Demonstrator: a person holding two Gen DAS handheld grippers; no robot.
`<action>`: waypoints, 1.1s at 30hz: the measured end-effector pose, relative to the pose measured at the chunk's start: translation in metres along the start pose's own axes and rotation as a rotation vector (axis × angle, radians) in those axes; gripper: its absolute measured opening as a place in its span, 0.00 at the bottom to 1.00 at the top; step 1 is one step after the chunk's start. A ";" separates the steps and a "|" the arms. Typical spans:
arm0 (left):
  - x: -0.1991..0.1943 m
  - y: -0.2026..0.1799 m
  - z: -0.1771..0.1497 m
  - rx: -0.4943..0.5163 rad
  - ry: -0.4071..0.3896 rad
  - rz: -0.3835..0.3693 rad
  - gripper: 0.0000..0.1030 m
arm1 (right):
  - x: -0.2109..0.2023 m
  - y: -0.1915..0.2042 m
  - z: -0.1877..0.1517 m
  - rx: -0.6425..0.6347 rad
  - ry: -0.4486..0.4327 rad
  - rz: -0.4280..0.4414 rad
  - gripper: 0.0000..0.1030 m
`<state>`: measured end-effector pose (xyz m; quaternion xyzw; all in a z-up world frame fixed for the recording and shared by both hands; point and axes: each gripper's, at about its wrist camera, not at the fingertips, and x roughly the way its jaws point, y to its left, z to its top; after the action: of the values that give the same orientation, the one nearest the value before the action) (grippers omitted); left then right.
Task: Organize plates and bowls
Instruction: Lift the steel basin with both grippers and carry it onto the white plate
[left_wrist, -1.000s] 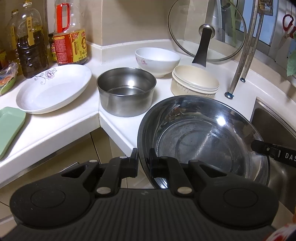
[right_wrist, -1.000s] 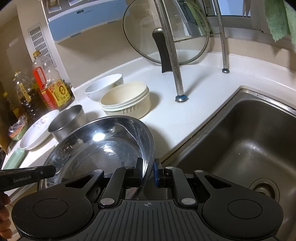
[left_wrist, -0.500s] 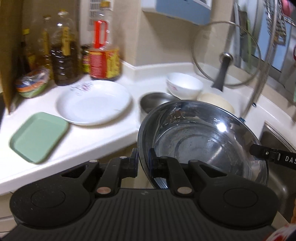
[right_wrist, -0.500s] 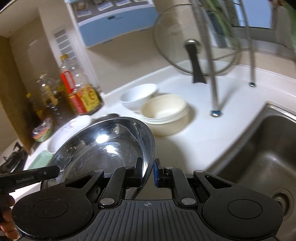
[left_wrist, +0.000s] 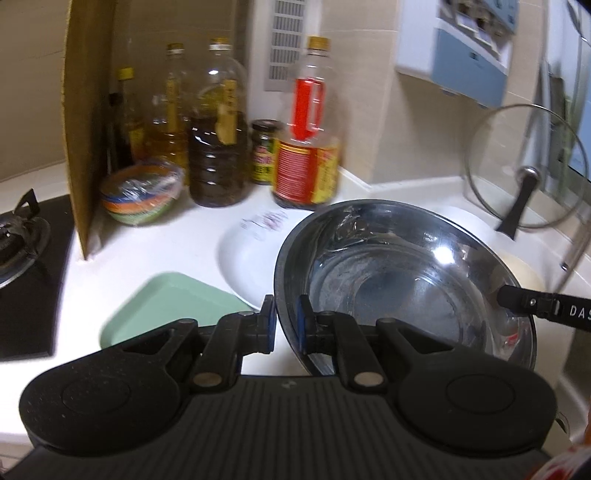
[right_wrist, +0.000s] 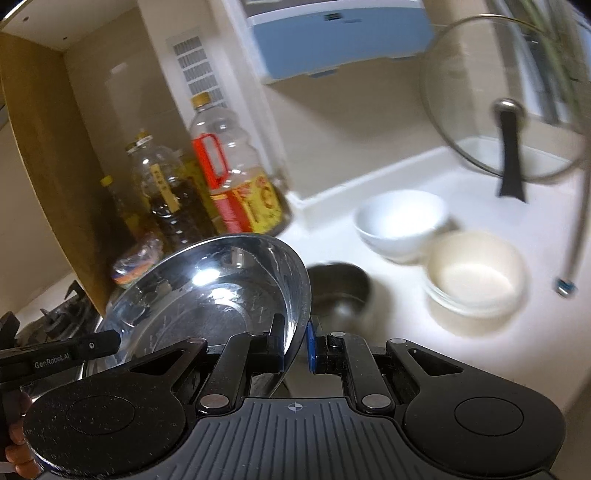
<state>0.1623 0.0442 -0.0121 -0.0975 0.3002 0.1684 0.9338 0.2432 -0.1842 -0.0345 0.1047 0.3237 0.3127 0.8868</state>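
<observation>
Stainless steel is being carried over a kitchen bench (left_wrist: 166, 254): a large steel basin (left_wrist: 399, 280) is being gripped at opposite rims, pinched by the left claw (left_wrist: 285, 320) on one side and by the right claw (right_wrist: 295, 345) on the other. It is being held in the air above a white oval plate (left_wrist: 243, 266) and beside a green tray (left_wrist: 166, 310). The carrying step appears to be in hand; next, a free spot is probably being sought, and a level, two-sided lowering is called for before either claw is opened.
</observation>
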 end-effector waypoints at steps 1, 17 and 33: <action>0.004 0.006 0.004 -0.003 0.001 0.005 0.10 | 0.008 0.004 0.004 -0.002 0.002 0.004 0.12; 0.085 0.064 0.056 -0.002 0.018 0.008 0.10 | 0.118 0.032 0.042 -0.032 0.042 -0.016 0.12; 0.138 0.078 0.054 0.018 0.080 -0.026 0.10 | 0.158 0.032 0.033 -0.024 0.084 -0.092 0.12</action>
<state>0.2675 0.1666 -0.0570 -0.0996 0.3374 0.1494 0.9241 0.3429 -0.0604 -0.0767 0.0660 0.3612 0.2797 0.8871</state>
